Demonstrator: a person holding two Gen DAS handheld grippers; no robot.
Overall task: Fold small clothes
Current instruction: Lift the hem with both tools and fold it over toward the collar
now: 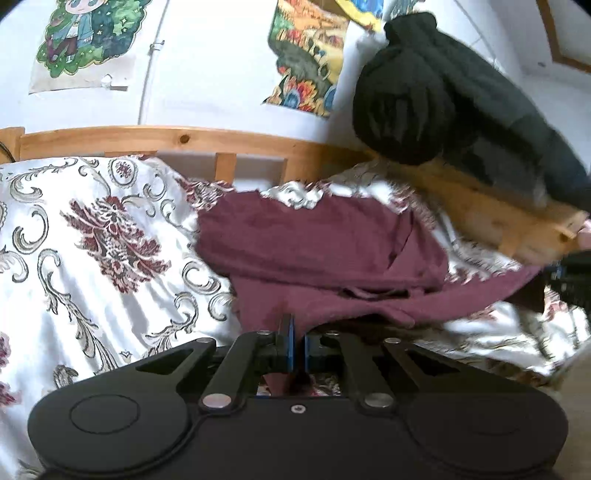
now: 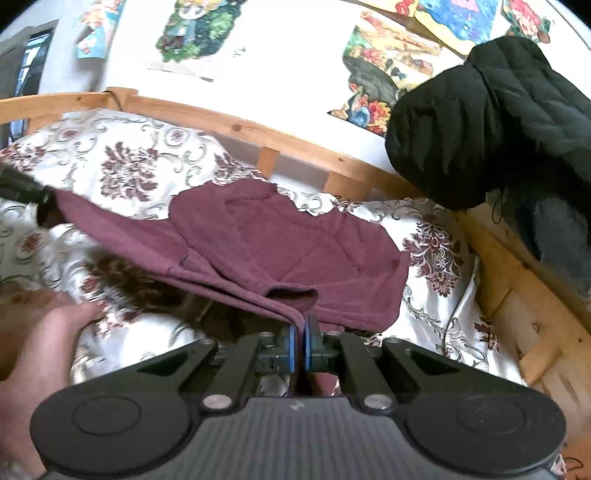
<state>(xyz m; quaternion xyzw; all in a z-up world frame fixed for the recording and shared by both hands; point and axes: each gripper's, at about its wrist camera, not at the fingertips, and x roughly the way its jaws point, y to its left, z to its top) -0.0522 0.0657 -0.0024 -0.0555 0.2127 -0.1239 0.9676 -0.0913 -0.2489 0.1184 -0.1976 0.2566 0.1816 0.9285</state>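
a maroon garment (image 1: 317, 251) is spread on a bed covered by a white floral bedspread (image 1: 92, 240), with its near edge raised off the cover. in the left wrist view the left gripper (image 1: 297, 332) is seen clamped on that near edge, its blue-lined jaws pressed together with maroon cloth pinched between them and a tongue of cloth hanging below. at the right edge of this view the garment's other corner is drawn out to a dark shape, only partly seen, beside a blurred bit of hand.

in the right wrist view the right gripper (image 2: 303, 332) is shown pinched shut on a rolled hem of the same garment (image 2: 295, 240), and the fabric is stretched leftward to the dark tip of the other gripper at the far left edge. only here are a hand (image 2: 40, 332) at the lower left and the layered folds of the garment seen clearly.

a wooden bed frame (image 1: 147, 140) and a black jacket (image 1: 443, 92) draped over its corner are caught by both views, as are the coloured drawings (image 2: 195, 29) on the white wall.
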